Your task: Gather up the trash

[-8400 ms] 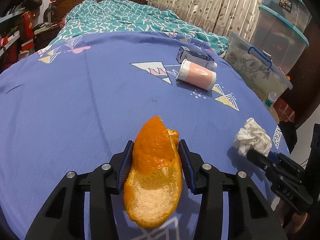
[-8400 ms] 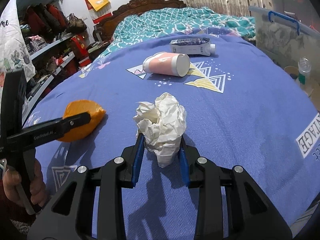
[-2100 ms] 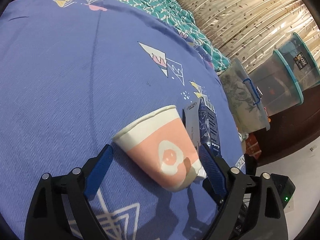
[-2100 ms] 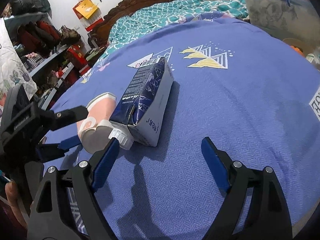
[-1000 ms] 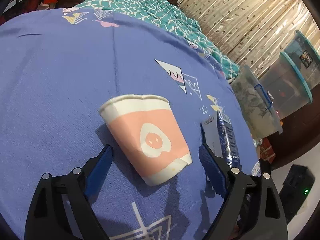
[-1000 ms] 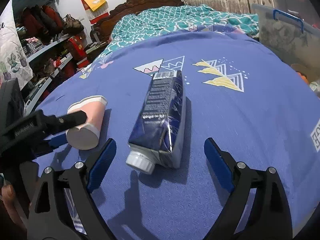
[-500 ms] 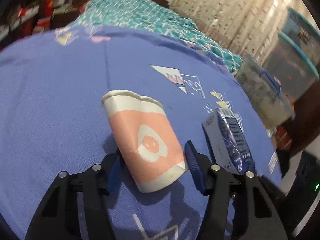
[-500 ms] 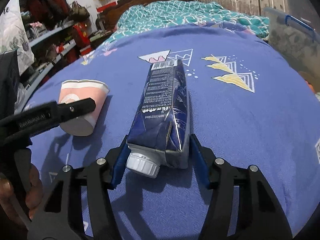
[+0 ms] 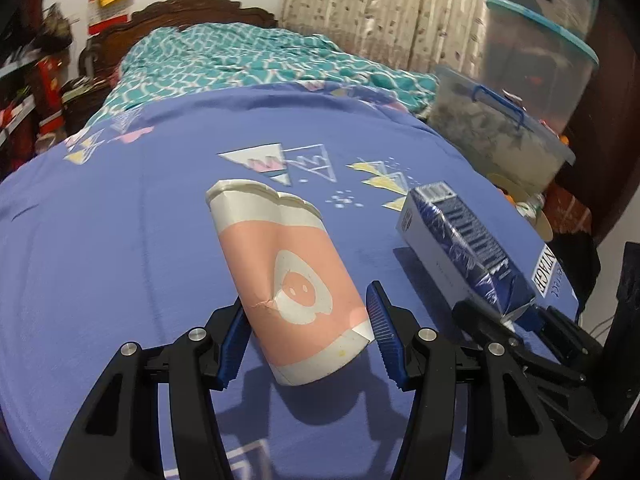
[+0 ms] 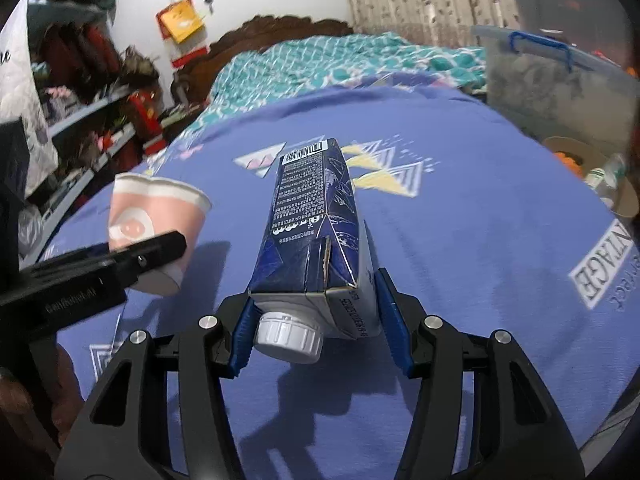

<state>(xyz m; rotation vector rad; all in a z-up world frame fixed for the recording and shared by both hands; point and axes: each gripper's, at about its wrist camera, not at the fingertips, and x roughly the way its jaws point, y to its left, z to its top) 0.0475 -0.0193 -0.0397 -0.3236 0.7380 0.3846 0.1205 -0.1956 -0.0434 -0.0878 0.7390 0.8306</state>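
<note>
Both grabs were on at once: the left gripper (image 9: 307, 336) was clamped on the base end of the pink paper cup (image 9: 286, 280), and the right gripper (image 10: 316, 330) was clenched around the cap end of the dark blue carton (image 10: 316, 240), both raised just above the blue bedsheet (image 9: 100, 240). The cup wall was creased at the left pad, so harder pressure could have crushed it loose. The long carton, held at one end, could have pivoted and dropped.
</note>
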